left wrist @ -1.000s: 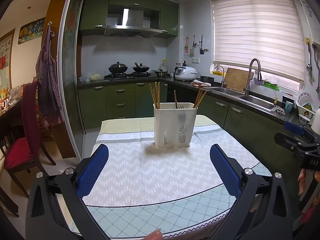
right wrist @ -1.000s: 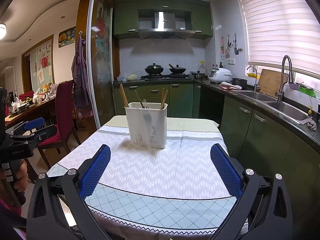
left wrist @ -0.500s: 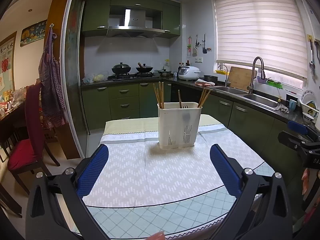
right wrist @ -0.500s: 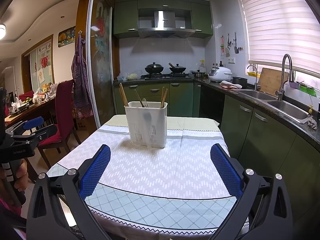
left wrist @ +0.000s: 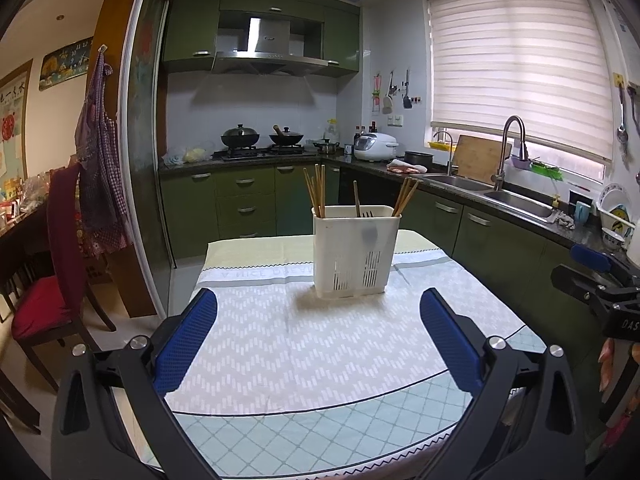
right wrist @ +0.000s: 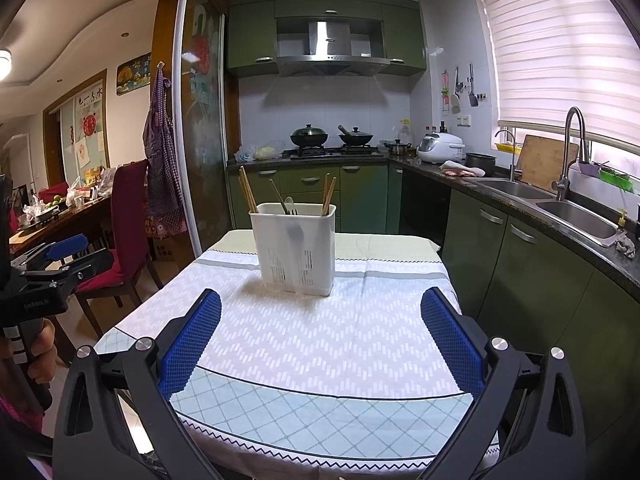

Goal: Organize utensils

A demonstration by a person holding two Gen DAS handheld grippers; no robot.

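A white plastic utensil holder (left wrist: 354,250) stands upright on the table, also seen in the right wrist view (right wrist: 295,248). Wooden chopsticks (left wrist: 318,190) stick out of its left and right ends, and a spoon and fork sit in the middle. My left gripper (left wrist: 318,340) is open and empty, held above the near part of the table, well short of the holder. My right gripper (right wrist: 320,340) is open and empty, also above the near part of the table. Each gripper shows at the edge of the other's view.
The table wears a white and pale green patterned cloth (left wrist: 320,352). A red chair (right wrist: 124,240) stands left of the table. Green kitchen cabinets and a counter with a sink (right wrist: 568,208) run along the right and back.
The left wrist view has shifted slightly, so the holder now sits a little more to the right and nearer. The right gripper has barely moved. Both grippers stay open.
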